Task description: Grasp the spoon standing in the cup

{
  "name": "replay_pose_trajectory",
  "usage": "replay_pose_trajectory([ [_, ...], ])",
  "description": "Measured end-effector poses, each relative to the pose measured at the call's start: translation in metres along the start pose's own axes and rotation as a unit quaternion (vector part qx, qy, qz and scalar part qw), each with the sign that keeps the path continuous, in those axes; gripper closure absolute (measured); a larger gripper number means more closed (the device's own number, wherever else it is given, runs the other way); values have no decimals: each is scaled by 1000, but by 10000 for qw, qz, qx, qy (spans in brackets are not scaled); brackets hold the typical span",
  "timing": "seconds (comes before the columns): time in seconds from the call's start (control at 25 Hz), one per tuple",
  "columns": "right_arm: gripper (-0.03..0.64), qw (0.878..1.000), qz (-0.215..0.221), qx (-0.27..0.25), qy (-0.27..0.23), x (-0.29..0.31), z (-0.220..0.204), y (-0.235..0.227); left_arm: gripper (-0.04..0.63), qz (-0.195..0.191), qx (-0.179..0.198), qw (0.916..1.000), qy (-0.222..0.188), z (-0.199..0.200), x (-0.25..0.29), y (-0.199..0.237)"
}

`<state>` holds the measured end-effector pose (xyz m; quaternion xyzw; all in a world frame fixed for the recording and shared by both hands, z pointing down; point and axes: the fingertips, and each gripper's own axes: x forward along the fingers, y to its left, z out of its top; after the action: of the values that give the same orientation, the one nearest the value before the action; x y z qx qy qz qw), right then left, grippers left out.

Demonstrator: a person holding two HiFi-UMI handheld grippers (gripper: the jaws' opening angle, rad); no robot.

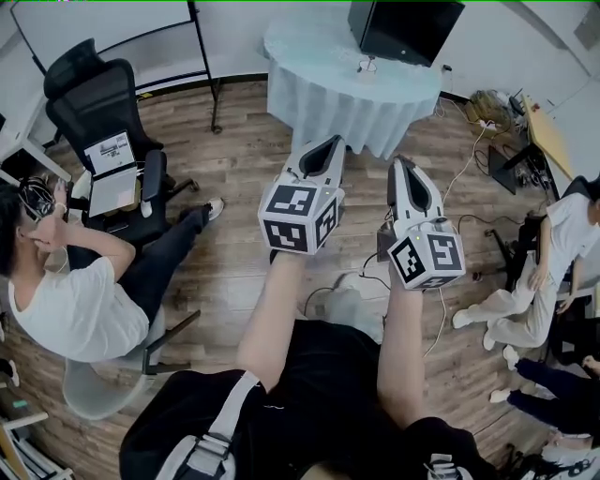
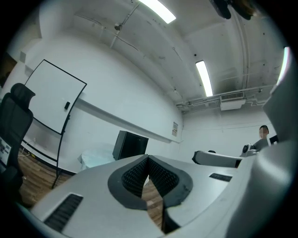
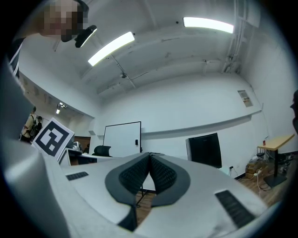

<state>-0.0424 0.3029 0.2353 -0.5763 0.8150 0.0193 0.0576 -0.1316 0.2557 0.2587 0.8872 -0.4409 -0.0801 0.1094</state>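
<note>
Wood floor point(image 1: 234, 169) spreads under the left tool point(image 1: 328, 142) and right tool point(image 1: 401, 164), both pinched together empty; monitor point(image 1: 403, 28) cut off.

Far surface point(image 1: 319, 75): monitor point(image 1: 405, 26) cut by top edge. Floor cable point(image 1: 441, 323) runs hidden under your right tool point(image 1: 401, 164). Left seated person point(image 1: 80, 305) cut at edge.

Neither spoon nor cup in view
</note>
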Motion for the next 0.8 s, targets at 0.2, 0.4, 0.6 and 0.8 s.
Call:
replay_pose_trajectory([
  [0.2,611,9998,199,3,-64,17,-2,-5,584,246,21,9997,-88,5,10,16],
  [0.4,611,9994,233,185,-164,32,-7,-22,584,174,162,9997,-7,-1,30,11],
  [0.6,611,9993,201,310,-85,56,-27,-59,584,310,182,9993,142,-14,76,25],
  [0.8,611,9975,-274,639,-148,75,-37,-143,584,336,203,9990,231,-37,137,20],
])
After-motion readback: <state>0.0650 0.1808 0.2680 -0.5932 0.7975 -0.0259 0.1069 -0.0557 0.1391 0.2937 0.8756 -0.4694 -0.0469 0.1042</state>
